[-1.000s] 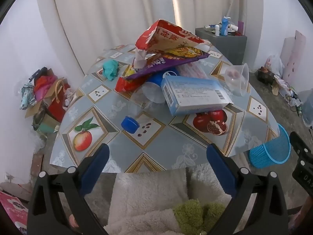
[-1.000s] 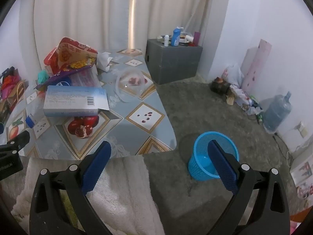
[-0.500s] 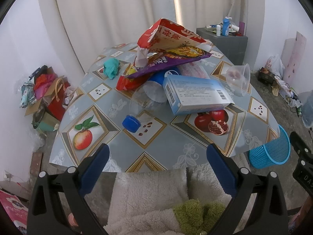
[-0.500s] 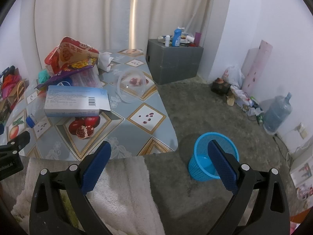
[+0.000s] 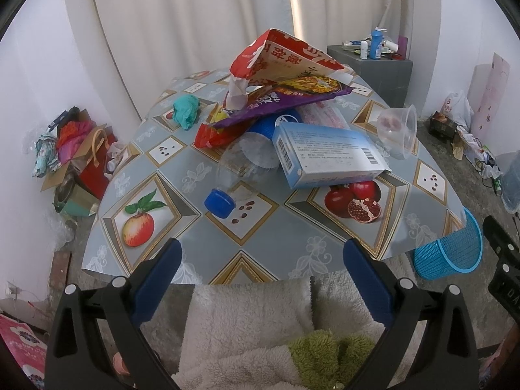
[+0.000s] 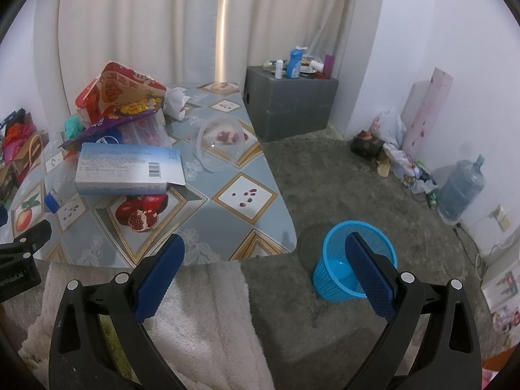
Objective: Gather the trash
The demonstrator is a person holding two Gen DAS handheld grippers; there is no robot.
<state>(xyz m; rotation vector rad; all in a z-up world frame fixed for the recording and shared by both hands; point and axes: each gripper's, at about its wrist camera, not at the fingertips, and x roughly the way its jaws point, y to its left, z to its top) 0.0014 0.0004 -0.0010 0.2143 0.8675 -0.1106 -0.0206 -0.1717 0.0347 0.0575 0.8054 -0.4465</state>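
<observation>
A heap of trash lies on the low table (image 5: 247, 253): a light blue carton (image 5: 328, 157) (image 6: 130, 169), a red snack bag (image 5: 286, 60) (image 6: 120, 92), a purple wrapper (image 5: 286, 102), a clear bottle with a blue cap (image 5: 219, 203), a clear plastic cup (image 5: 398, 130) (image 6: 222, 139) and a teal wad (image 5: 185, 110). A blue mesh bin (image 6: 352, 274) (image 5: 450, 250) stands on the floor right of the table. My left gripper (image 5: 260, 276) is open and empty before the table's near edge. My right gripper (image 6: 265, 274) is open and empty, above the floor near the bin.
A white fluffy cloth (image 5: 247, 318) lies below both grippers. A grey cabinet (image 6: 289, 104) with bottles stands behind the table. Bags and clutter sit on the floor at left (image 5: 74, 152). A water jug (image 6: 461, 188) and litter line the right wall.
Both views have shifted only slightly; the left camera has eased back a little from the table. Both grippers stay open and empty.
</observation>
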